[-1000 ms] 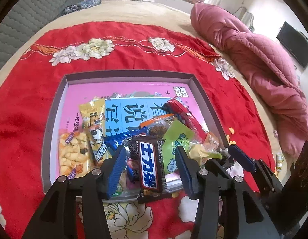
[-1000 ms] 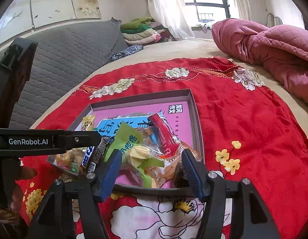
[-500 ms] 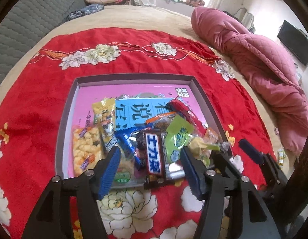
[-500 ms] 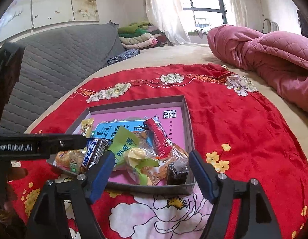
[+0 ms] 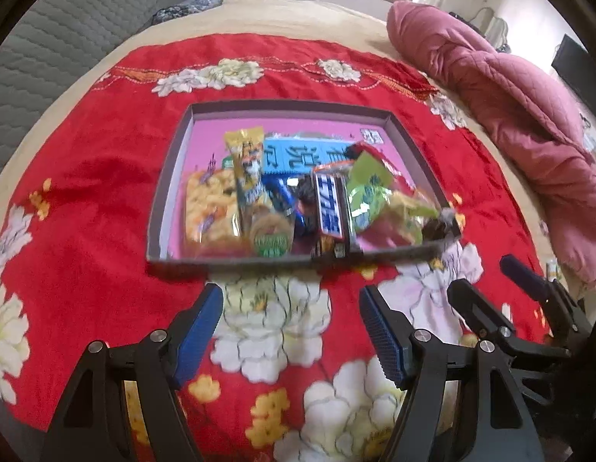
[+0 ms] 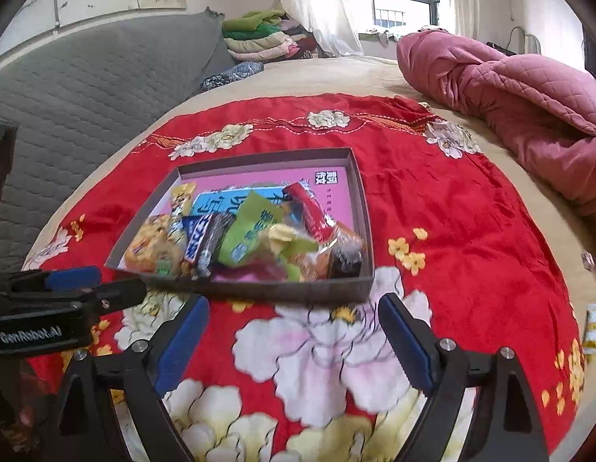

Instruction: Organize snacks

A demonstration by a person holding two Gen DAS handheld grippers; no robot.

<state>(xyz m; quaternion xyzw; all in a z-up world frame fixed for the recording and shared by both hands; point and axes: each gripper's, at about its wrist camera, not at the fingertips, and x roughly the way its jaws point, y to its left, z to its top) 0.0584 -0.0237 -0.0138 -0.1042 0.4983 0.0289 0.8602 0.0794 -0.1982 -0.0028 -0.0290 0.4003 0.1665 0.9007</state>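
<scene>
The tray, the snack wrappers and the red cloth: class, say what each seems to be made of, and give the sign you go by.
Tray: probably cardboard, matte grey, with thin straight walls and sharp folded corners.
Snack wrappers: likely plastic film, glossy; they crinkle and catch the light.
Red cloth: woven fabric with a satin-like sheen, creased, with flowers that may be printed or stitched.

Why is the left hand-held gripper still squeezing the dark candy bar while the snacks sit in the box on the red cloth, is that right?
Not quite. The left hand-held gripper is open and holds nothing, as the left wrist view shows. The dark candy bar lies in the box with the other snacks, on the red cloth.
</scene>
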